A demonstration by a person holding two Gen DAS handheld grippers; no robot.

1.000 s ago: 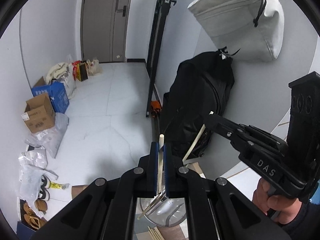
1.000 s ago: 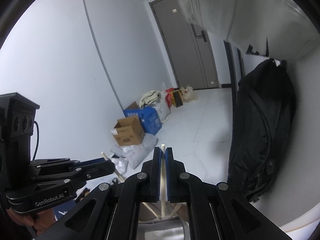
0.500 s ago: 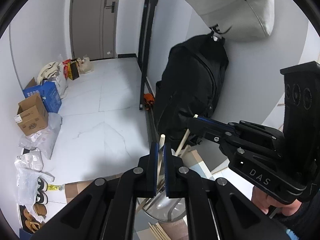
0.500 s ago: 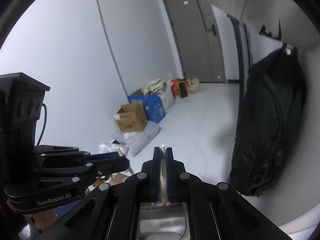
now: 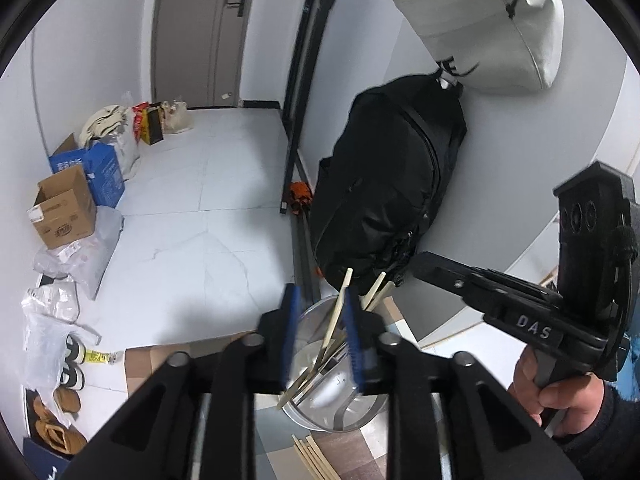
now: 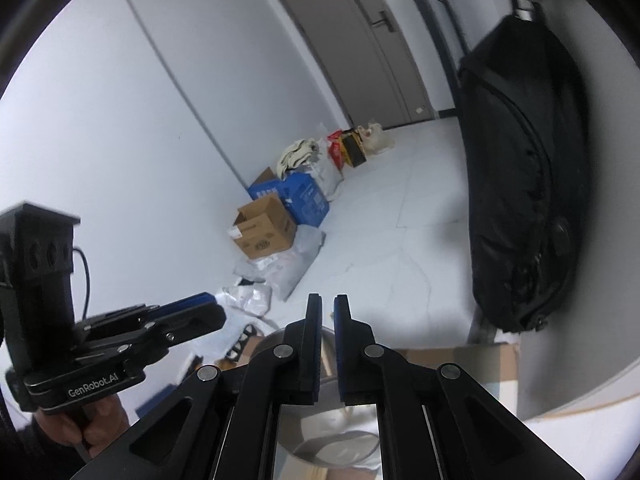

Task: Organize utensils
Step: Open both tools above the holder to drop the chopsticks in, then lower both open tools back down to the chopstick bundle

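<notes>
A round metal container (image 5: 316, 412) stands on the table and holds several wooden chopsticks (image 5: 334, 320) that lean against its rim. My left gripper (image 5: 320, 312) is open just above the container, with one chopstick standing loose between its jaws. My right gripper (image 6: 327, 312) is slightly open and empty above the same container (image 6: 340, 452). It also shows in the left wrist view (image 5: 436, 268), to the right of the container. More loose chopsticks (image 5: 312, 456) lie on the table in front of the container.
A black backpack (image 5: 384, 184) leans on the wall behind the container, with a white bag (image 5: 488, 28) hanging above it. Cardboard boxes (image 5: 64, 212) and plastic bags lie on the floor at the left. A black stand pole (image 5: 304, 80) rises beside the backpack.
Both grippers have come down over the container and opened. The chopsticks they held are let go and now stand in the container.
</notes>
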